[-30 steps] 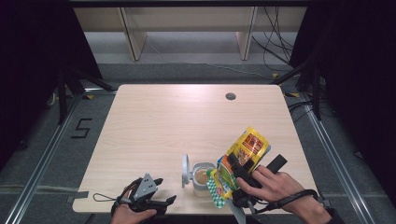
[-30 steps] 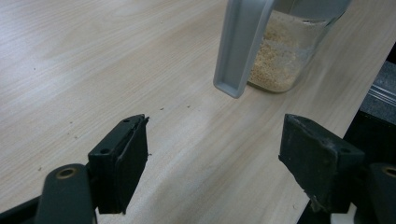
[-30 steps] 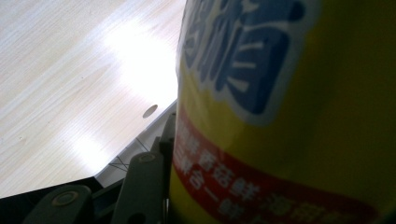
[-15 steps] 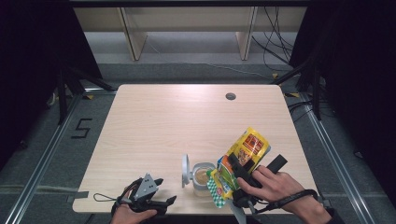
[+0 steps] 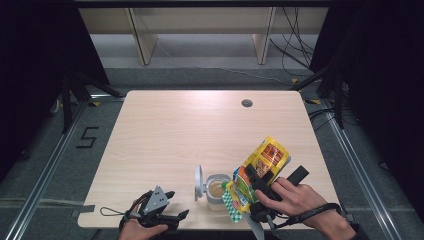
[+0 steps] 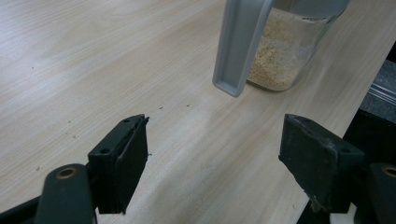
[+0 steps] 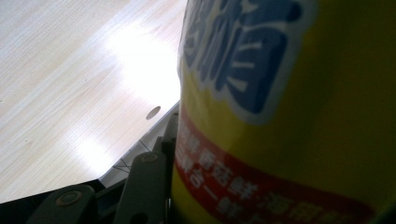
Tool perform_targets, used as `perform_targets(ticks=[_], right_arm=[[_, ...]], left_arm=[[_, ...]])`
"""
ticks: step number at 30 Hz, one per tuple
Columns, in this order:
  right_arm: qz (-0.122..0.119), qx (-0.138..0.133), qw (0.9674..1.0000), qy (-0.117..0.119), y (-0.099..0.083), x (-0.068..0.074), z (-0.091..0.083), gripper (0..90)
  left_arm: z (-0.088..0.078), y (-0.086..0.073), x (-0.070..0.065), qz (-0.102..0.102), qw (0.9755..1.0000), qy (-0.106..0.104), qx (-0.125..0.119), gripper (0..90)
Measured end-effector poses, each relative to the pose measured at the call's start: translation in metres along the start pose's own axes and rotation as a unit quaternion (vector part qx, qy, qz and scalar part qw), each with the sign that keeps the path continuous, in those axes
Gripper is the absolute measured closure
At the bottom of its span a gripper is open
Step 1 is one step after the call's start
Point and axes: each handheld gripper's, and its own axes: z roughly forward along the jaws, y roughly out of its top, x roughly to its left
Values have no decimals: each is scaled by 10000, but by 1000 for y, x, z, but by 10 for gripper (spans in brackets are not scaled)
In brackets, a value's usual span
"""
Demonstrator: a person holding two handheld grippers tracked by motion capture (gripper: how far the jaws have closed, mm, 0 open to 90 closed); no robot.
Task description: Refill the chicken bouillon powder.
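the right hand-held gripper (image 5: 255, 182) is clamped on a yellow pouch (image 5: 265, 160) and holds it tilted over the jar (image 5: 216, 190), with the pouch's lower end (image 5: 234, 202) just beside the jar mouth. in the right gripper view the pouch (image 7: 289, 116) lies close against the camera, pressed beside the grey jaw linkage (image 7: 144, 186); the desk (image 7: 70, 84) and its cable hole (image 7: 153, 112) lie beyond.

the jar stands near the front edge of the desk (image 5: 200, 130), right of centre. its grey hinged lid (image 5: 199, 181) stands open on the jar's left side. in the left gripper view the jar (image 6: 280, 56) holds pale granular contents, and the lid (image 6: 238, 46) hangs in front of it.

the left hand-held gripper (image 5: 167, 212) lies low at the front edge of the desk, left of the jar and apart from it. its jaws stand wide apart with nothing between them; the two black pads (image 6: 123, 163) face each other over bare wood.

the person's right hand (image 5: 295, 197) wraps the right hand-held gripper's body; the left hand (image 5: 142, 230) grips the other from below.
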Motion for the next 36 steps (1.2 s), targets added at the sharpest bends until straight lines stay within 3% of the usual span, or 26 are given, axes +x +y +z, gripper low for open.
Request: perform_targets(ticks=[1, 4, 6, 7, 11, 15, 16, 19, 21, 23, 28, 33, 36], right_arm=[[-24, -10, 10000, 13, 0, 0, 0, 638], [-133, -31, 9999, 49, -1, -1, 0, 638], [-64, -68, 10000, 34, -1, 0, 1, 638], [-56, -74, 9999, 41, -1, 0, 1, 637], [-39, -33, 10000, 50, -2, 2, 0, 638], [-74, -34, 10000, 8, -2, 1, 1, 638], [-73, -69, 9999, 49, -2, 1, 1, 638], [50, -85, 10000, -2, -3, 2, 0, 638], [76, -100, 9999, 6, -3, 3, 0, 638], [-84, -73, 9999, 41, -4, 2, -1, 638], [111, -103, 9999, -18, -3, 5, -3, 638], [9, -81, 10000, -13, -3, 4, -3, 638], [89, -102, 9999, -10, -3, 5, -3, 638]], left_arm=[[-1, 1, 1, 120, 9999, 7, 7, 230], [0, 0, 0, -16, 10000, 6, -4, 230], [0, 0, 1, 91, 9999, 46, 36, 230], [0, 0, 0, 1, 10000, 35, -28, 231], [1, 0, -1, -38, 10000, 45, -74, 230], [0, 0, 1, 93, 9999, 48, 40, 231], [1, 0, -1, -22, 10000, 52, -51, 231], [1, 0, -1, -13, 10000, 55, -60, 231], [0, 0, 1, 101, 9999, 62, 33, 231], [-1, 1, 3, 273, 9996, 96, 77, 231], [-1, 1, 4, 361, 9992, 90, 113, 231], [-1, 1, 4, 335, 9993, 94, 100, 230], [-1, 1, 3, 265, 9996, 109, 72, 231]])
